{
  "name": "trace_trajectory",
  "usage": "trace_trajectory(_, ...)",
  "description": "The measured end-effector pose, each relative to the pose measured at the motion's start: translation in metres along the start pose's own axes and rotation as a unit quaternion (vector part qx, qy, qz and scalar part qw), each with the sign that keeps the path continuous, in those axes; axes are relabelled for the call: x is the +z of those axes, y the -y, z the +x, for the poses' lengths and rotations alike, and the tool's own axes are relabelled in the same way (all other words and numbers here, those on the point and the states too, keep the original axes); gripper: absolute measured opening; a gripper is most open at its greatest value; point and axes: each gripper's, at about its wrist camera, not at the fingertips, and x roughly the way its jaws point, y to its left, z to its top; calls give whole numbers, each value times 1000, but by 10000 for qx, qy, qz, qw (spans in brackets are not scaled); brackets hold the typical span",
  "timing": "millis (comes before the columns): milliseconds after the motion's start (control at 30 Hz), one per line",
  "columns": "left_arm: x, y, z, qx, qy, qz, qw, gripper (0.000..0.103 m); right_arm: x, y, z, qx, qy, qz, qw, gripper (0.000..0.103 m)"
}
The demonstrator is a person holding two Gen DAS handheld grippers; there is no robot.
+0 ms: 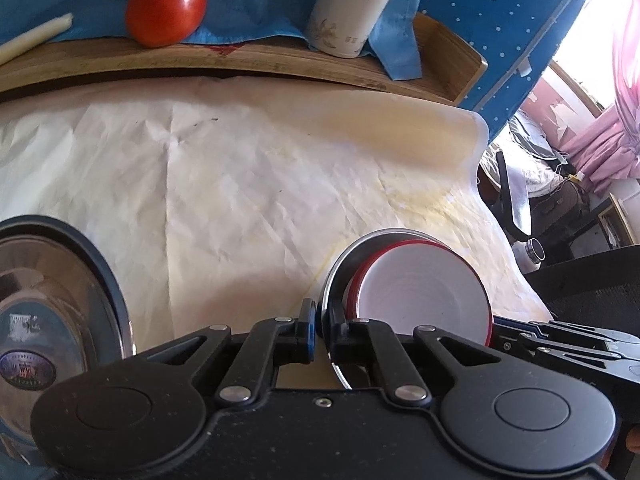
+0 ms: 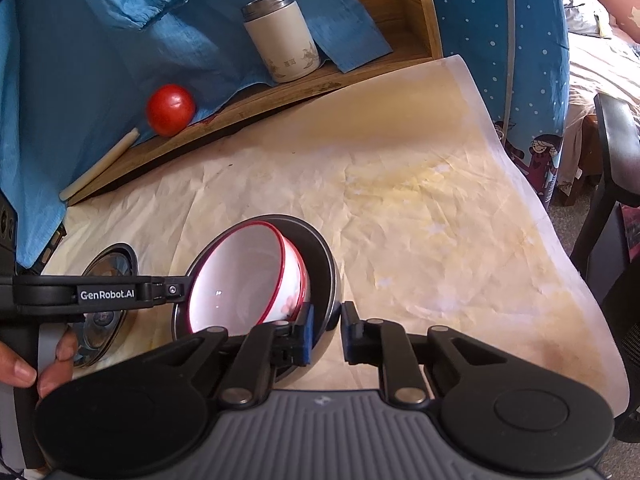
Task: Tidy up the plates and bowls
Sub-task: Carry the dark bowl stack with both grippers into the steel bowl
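Left gripper (image 1: pixel 320 332) first: its jaws are pinched right down on the near-left rim of the steel bowl (image 2: pixel 326 276), one blue pad outside the wall, the other inside, no gap showing. Over to the right gripper (image 2: pixel 326 334): it straddles the opposite side of that same rim, left pad inside the bowl against the wall, right pad standing just clear of the outside, so a sliver of daylight shows there; I call that not yet a clamp.

Nested in the steel bowl sits the red-rimmed white bowl (image 2: pixel 244 276), tipped so its mouth leans toward the left gripper, its raised edge resting high on the far wall. So the load lies directly between the two grippers, left one on the left rim, right one on the right rim, neither nearer than the other.

Further left on the tabletop (image 2: pixel 420 216), well apart from the pair, lies a glass lid (image 1: pixel 60 300) with a dark rim. At the back, on a wooden shelf (image 2: pixel 280 92), a tomato (image 2: pixel 171 109) and a white canister (image 2: pixel 280 38) stand against blue cloth.

My read: any lift depends on both sides rising evenly, or the tilted inner bowl slides.
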Motion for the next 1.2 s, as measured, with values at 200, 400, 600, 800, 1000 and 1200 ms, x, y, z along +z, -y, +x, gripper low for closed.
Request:
trace_trajectory(200,0,-7,-3,6,-40,-119,9999,5,0,-6,1,24,-37,6,10000,17)
trace_trajectory(400,1,-13,-10,-37,-20,-255,9997,4,2,-12,0,67,-13,7,10000,17)
trace_trajectory(600,3,-18,-22,-31,86,-299,9995,4,5,-21,-3,117,58,-65,9999,17)
trace_trajectory(800,2,-31,-38,16,194,-437,9989,4,12,-39,-4,227,75,-206,9995,17)
trace_trajectory(1000,3,-50,-62,175,401,-564,9975,4,21,-66,-2,404,117,-392,9983,17)
trace_trajectory(1200,-2,-73,-81,343,546,-726,9953,4,30,-99,5,538,38,-664,9963,17)
